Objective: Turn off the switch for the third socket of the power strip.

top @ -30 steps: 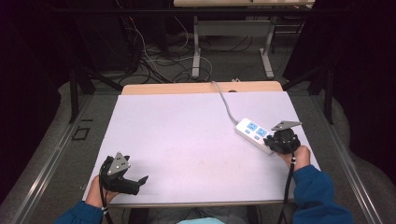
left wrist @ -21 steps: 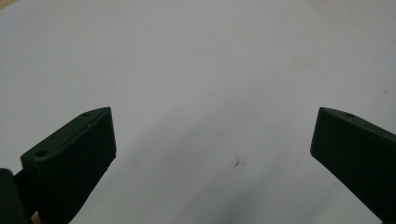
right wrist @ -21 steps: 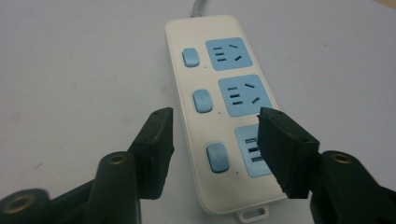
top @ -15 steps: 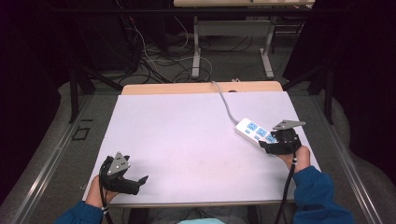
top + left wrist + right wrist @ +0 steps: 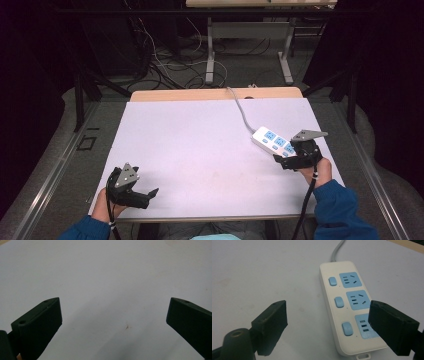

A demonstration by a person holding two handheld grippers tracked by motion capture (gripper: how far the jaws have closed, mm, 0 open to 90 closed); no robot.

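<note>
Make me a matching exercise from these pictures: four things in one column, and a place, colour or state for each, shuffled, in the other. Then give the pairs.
Things:
1. power strip
2. left gripper
3. right gripper
4. cord

Descriptions:
A. grey, runs off the table's far edge
B. open, at the near end of the strip
C. white with blue sockets and buttons
D. open over bare table near the front edge

Pairs: 1-C, 2-D, 3-B, 4-A

White power strip [image 5: 337, 315] w/ blue sockets & switches, grey cord [image 5: 338, 248]; black jaws.
</note>
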